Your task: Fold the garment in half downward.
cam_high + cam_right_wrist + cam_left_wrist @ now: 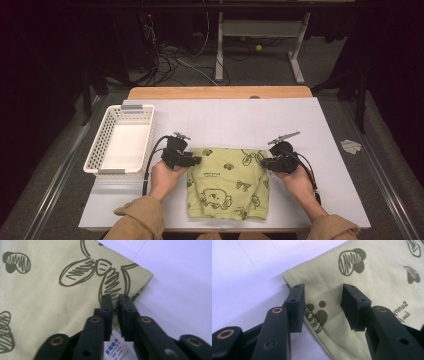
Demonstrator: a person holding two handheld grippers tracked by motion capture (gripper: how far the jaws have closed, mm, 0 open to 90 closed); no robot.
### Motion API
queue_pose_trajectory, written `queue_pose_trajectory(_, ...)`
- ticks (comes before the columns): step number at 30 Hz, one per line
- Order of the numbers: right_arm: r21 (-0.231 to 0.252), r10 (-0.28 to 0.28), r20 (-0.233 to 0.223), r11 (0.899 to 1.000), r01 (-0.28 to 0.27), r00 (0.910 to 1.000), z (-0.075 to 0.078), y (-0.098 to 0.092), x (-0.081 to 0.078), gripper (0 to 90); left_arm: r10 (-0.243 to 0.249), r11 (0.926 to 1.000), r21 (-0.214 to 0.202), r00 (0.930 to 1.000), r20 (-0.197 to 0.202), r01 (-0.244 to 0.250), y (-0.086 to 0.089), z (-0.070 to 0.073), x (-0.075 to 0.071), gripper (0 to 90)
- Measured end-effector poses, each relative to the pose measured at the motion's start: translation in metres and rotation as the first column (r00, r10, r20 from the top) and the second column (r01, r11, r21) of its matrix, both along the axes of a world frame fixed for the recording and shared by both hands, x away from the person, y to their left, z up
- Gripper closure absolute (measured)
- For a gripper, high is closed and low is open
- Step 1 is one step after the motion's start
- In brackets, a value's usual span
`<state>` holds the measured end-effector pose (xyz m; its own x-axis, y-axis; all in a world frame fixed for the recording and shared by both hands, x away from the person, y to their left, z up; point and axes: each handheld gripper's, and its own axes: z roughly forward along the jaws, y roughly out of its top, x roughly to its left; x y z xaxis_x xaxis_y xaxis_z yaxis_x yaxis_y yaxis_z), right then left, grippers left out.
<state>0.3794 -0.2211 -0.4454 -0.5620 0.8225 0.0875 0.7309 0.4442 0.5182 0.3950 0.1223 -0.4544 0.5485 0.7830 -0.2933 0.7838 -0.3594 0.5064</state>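
Flanking shirt (pixel 227 182) | basket (pixel 120 140) left, apart | table (pixel 225 117) bare beyond

From above your side of the table (pixel 330 125) you look forward and down, with the floor in the upper frame. Your left gripper (pixel 323 307) camera sits close over a corner of the green cloth (pixel 372 277), which runs to the upper right. Your right gripper (pixel 115 311) camera sits as near, cloth at left. All three views share that cloth and the white tabletop.
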Motion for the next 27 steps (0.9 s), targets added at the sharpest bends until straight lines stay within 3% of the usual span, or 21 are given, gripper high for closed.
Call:
queue_pose_trajectory(2,-0.003,0.006,0.001,1.0,-0.006,1.0,-0.001,0.001,0.002,90.0,0.008,0.9998,-0.019,0.9998,-0.017,-0.008,0.002,-0.001,0.004,52.2)
queue_pose_trajectory(8,-0.026,0.023,0.005,0.999,-0.022,0.9997,0.001,0.003,0.003,90.0,-0.016,0.999,-0.044,0.9976,-0.068,0.013,0.001,-0.004,0.011,73.0)
queue_pose_trajectory(12,-0.032,0.025,0.023,0.999,-0.024,0.9994,0.003,0.003,0.004,90.0,-0.018,0.999,-0.043,0.9993,-0.033,0.016,0.001,-0.004,0.01,82.2)
queue_pose_trajectory(15,-0.028,0.021,0.046,0.999,-0.02,0.9987,0.008,0.001,0.006,90.0,0.0,0.9985,-0.055,0.9998,0.019,0.001,0.003,0.003,0.008,82.9)
queue_pose_trajectory(22,-0.067,-0.001,0.034,0.998,0.003,0.9994,0.006,-0.002,0.013,90.0,-0.003,1.0,0.004,1.0,-0.008,0.003,0.004,0.007,0.013,82.0)
queue_pose_trajectory(24,-0.033,-0.027,0.024,0.999,0.028,0.9993,0.004,-0.006,0.015,90.0,0.001,0.9998,-0.019,0.9999,0.013,-0.001,0.003,0.008,0.012,76.3)
queue_pose_trajectory(27,0.006,-0.037,0.042,0.999,0.037,0.9984,0.008,-0.006,0.015,77.2,0.016,0.9992,-0.037,0.9988,0.046,-0.014,0.002,0.012,0.013,63.5)
